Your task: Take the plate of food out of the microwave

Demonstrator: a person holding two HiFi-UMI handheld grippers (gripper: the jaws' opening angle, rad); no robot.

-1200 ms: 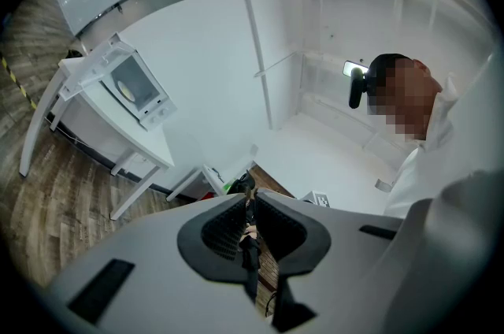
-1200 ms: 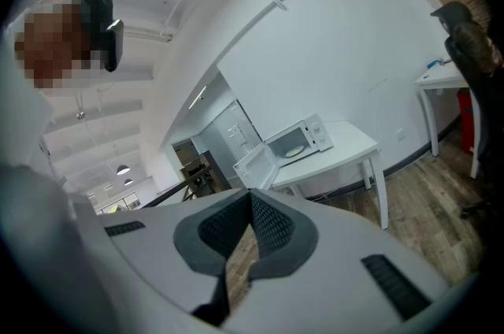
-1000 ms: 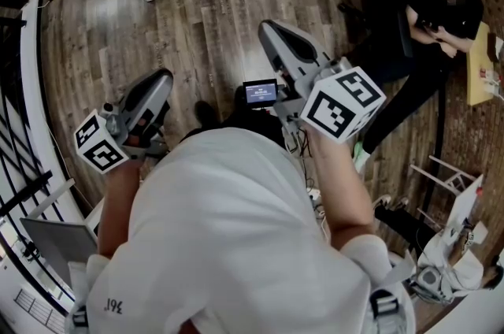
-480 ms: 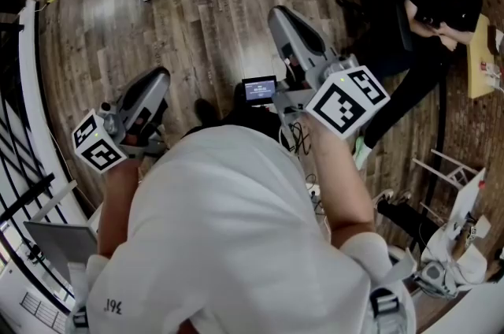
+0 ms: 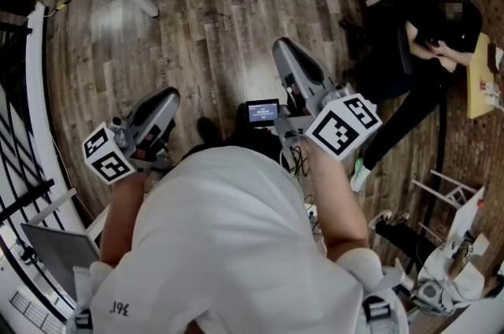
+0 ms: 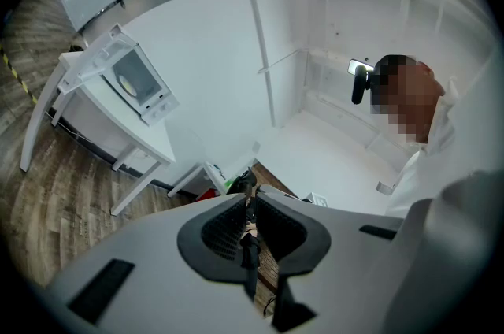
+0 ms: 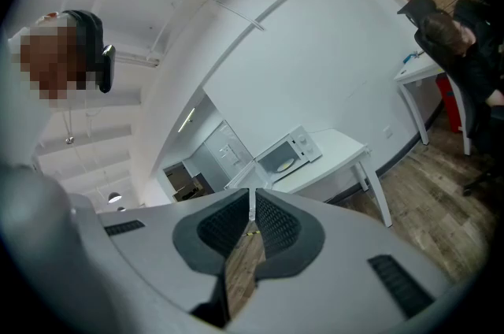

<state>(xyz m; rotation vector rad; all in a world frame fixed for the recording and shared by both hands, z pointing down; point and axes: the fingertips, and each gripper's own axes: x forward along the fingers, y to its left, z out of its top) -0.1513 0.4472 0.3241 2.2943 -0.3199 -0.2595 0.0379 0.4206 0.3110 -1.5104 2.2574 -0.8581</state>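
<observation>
Spreading under everything is the wooden floor (image 5: 205,33), and the microwave (image 7: 287,153) serves as the landmark. A long white bench (image 7: 340,147) carries the microwave, which sits against the wall toward one end, with bare bench top on the side nearer the legs. Past that end of the bench, well apart from the microwave, a person in black clothes (image 5: 429,33) sits on a chair. The wearer of the head camera, in a white shirt (image 5: 236,238), stands well away from the microwave, with a broad stretch of floor between.

Both tools are held level in front of the white shirt, far short of the microwave. The left tool (image 6: 250,197) has its jaws a little apart, a narrow slit between the dark ribbed pads, and nothing is in that slit. The right tool (image 7: 252,194) has its jaws brought together, pads meeting at the tips, and it holds nothing; the microwave shows just above and to the right of its tips. A marker cube (image 5: 342,126) sits at the back of the right tool. A small lit screen (image 5: 262,113) sits at the wearer's chest, between the two tools.

The microwave door is closed. Behind its window the plate of food (image 7: 284,165) shows only as a small pale yellowish patch, inside the microwave.
</observation>
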